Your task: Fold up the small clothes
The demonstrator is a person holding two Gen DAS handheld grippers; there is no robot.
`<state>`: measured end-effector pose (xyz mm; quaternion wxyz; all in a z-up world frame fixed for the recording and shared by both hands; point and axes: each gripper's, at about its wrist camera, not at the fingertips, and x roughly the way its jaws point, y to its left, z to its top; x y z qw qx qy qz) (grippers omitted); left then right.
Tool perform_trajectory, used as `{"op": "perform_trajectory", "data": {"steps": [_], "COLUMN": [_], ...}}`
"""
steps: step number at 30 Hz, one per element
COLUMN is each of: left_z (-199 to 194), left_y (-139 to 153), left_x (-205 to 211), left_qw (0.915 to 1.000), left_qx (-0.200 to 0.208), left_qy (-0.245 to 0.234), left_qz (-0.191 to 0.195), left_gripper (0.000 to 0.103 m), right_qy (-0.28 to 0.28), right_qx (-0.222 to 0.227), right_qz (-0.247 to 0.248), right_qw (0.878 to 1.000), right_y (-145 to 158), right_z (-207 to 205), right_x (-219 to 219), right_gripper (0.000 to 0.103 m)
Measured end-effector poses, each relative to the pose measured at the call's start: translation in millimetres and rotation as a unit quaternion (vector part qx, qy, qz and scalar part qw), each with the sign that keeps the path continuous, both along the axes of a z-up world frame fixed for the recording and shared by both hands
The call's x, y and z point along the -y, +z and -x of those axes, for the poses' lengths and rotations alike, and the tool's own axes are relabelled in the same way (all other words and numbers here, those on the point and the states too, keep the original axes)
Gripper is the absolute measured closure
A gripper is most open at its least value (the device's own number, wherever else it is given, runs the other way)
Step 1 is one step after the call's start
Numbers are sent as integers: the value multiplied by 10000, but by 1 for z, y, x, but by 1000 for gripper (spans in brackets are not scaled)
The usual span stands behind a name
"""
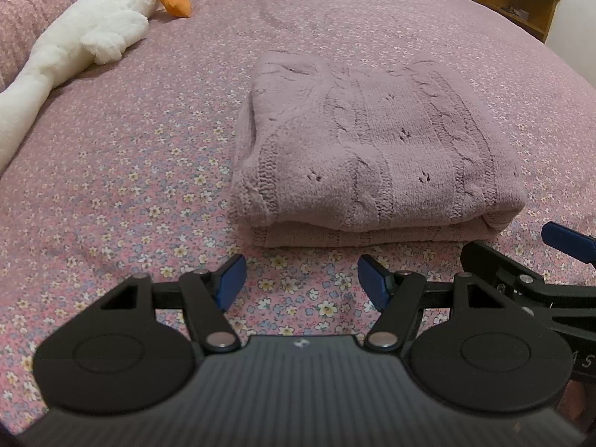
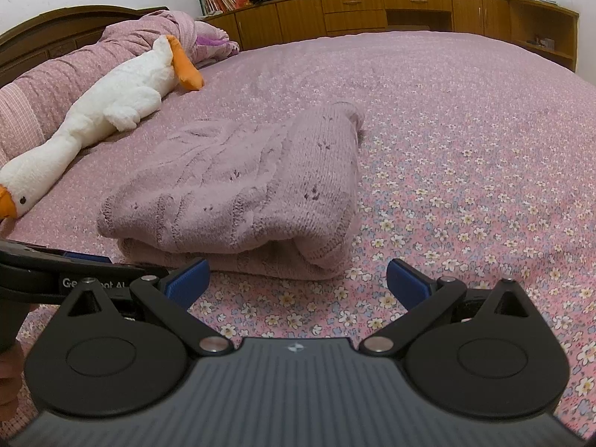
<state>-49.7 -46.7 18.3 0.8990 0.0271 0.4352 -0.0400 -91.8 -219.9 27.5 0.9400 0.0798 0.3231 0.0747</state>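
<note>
Knit sweater folded, mid-bed, near edge just ahead of both my claws. Left claw parted, nothing held, pads short of fold. Right claw wide apart, empty too. Floral bedsheet bare to right and beyond sweater. Plush goose well off left, along rolled quilt.

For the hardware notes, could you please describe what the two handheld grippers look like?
Both the left gripper and right gripper are matte black, with a ribbed body, round side discs, silver pivot pins and blue finger pads. White lettering marks the left gripper's side.
</note>
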Motion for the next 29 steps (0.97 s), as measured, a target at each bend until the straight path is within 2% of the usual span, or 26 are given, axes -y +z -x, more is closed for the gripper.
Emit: {"op": "perform_trajectory", "data": {"steps": [29], "left_z": [-3], "left_y": [-1], "left_x": [2], "left_qw": [10000], "left_qx": [-42], "left_qy": [26], "left_qz": [-10], "left_gripper": [35], "right_qy": [6], "right_qx": [-10], "right_qz": [10], "right_qw": [10000], "right_y": [-1], "right_z": [0], "right_x": [0], "right_gripper": [0]}}
